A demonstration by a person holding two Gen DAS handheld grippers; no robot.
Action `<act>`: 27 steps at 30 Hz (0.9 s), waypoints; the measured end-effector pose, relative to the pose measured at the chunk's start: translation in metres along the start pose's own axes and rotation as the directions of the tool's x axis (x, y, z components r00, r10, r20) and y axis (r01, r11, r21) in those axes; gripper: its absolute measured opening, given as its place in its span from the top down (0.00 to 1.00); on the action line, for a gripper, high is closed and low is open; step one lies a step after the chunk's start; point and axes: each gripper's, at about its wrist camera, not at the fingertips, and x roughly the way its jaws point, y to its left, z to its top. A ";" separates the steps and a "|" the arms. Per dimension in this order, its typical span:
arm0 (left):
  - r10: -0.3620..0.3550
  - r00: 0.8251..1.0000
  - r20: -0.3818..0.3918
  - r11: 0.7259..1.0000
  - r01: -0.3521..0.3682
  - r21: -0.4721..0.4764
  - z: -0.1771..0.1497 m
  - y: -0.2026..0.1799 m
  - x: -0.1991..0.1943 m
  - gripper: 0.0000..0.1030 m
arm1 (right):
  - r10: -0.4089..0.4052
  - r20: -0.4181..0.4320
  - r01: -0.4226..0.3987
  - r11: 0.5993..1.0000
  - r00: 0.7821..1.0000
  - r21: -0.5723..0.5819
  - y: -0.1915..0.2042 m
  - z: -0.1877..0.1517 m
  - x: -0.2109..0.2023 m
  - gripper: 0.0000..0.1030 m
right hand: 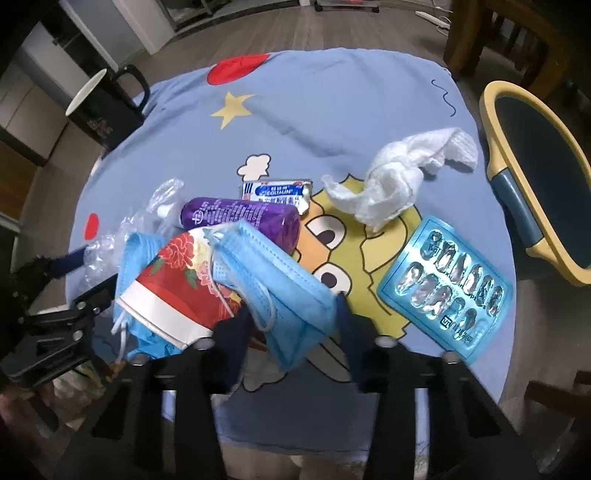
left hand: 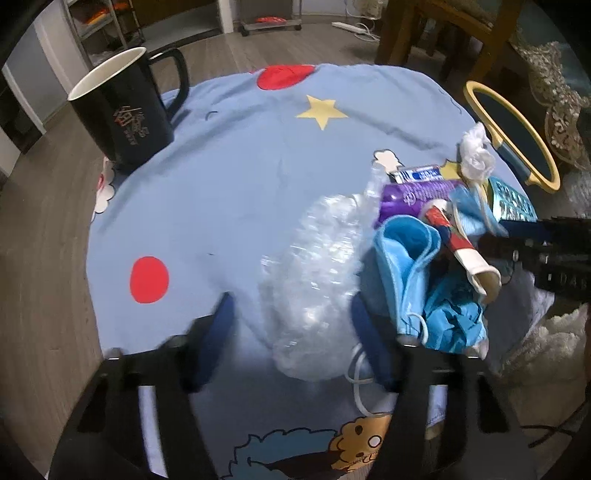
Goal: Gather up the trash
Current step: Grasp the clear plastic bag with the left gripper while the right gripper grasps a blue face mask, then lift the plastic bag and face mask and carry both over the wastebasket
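Note:
A pile of trash lies on the blue cartoon tablecloth. A crumpled clear plastic bag sits between the fingers of my open left gripper. Blue face masks drape over a red paper cup lying on its side. My open right gripper straddles the lower corner of one mask. Behind them lie a purple roll, a small blue-white packet, a white crumpled tissue and a blue blister pack. The left gripper also shows in the right wrist view.
A black mug stands at the table's far left edge. A yellow-rimmed chair stands beside the table on the right. A wooden chair stands beyond the table. Wooden floor surrounds the table.

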 end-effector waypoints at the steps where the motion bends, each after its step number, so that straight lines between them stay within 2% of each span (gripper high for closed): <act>1: -0.010 1.000 -0.003 1.000 0.010 0.007 0.000 -0.001 -0.001 0.63 | 0.000 0.010 -0.001 1.000 1.000 0.006 -0.002 0.001 -0.002 0.69; 2: -0.014 1.000 -0.004 1.000 0.014 0.012 0.001 -0.003 -0.001 0.74 | 0.006 0.020 -0.006 1.000 1.000 0.016 -0.004 0.002 -0.005 0.72; 5: -0.004 1.000 0.009 0.999 0.004 0.032 0.002 -0.007 -0.006 0.82 | 0.025 0.057 -0.027 0.998 0.998 0.048 -0.011 0.005 -0.014 0.76; 16: 0.009 0.990 0.141 1.000 -0.012 0.017 0.014 -0.001 -0.044 0.83 | 0.073 0.165 -0.095 0.987 0.984 0.130 -0.028 0.011 -0.041 0.78; 22: -0.009 0.979 0.206 0.999 0.003 0.032 0.017 -0.006 -0.061 0.83 | 0.101 0.235 -0.136 0.981 0.967 0.136 -0.031 0.018 -0.069 0.78; 27: -0.020 0.974 0.227 0.999 0.009 0.050 0.019 -0.010 -0.067 0.83 | 0.055 0.278 -0.092 0.988 0.959 0.121 -0.037 0.021 -0.088 0.78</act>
